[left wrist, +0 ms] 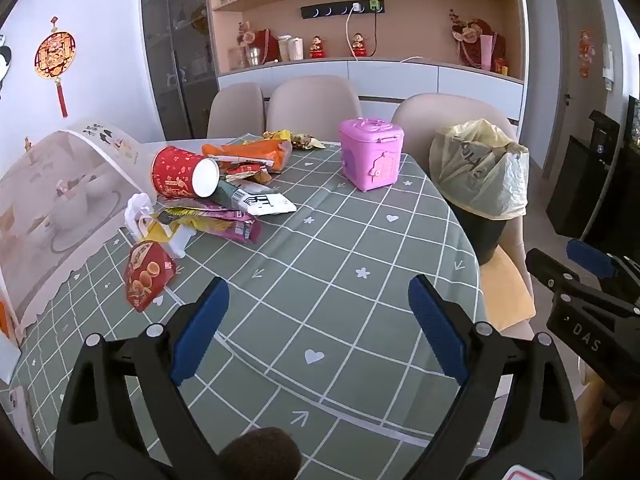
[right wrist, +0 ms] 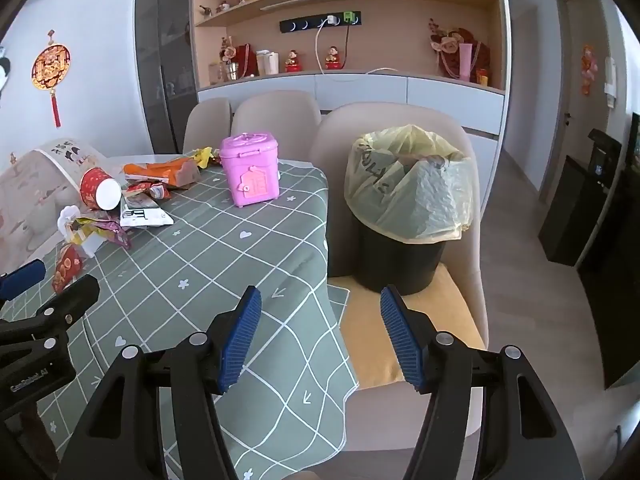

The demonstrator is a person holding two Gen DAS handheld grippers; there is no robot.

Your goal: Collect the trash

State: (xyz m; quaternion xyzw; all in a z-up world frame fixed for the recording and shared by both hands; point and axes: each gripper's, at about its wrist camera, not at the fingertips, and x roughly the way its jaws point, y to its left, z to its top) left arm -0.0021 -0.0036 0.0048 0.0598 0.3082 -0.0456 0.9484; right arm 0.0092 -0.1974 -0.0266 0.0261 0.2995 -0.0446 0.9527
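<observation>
- Left wrist view: the left gripper (left wrist: pixel 318 320) hovers over the tablecloth (left wrist: pixel 320 264), a grey-green sheet with a white grid, hearts and stars; its blue ribbed pads stand wide apart with nothing between them.
- The trash sits at the far left of the table: a red paper cup (left wrist: pixel 184 178) on its side, an orange wrapper (left wrist: pixel 252 152), a white printed packet (left wrist: pixel 264 202), a purple-yellow wrapper (left wrist: pixel 216 224) and a red snack pouch (left wrist: pixel 146 276). The wrappers overlap, so their outlines are hard to separate.
- A pink lidded plastic box (left wrist: pixel 370 154) stands upright, well apart from the heap.
- The right gripper (left wrist: pixel 588 284) is cut off at the right edge.
- Right wrist view: the right gripper (right wrist: pixel 320 340) is spread open and empty above the table's edge and a yellow seat cushion (right wrist: pixel 376 332).
- A black trash bin (right wrist: pixel 396 260) lined with a crinkled translucent yellow bag (right wrist: pixel 408 184) stands on the cushion, on a beige chair (right wrist: pixel 476 264); its interior cannot be made out.
</observation>
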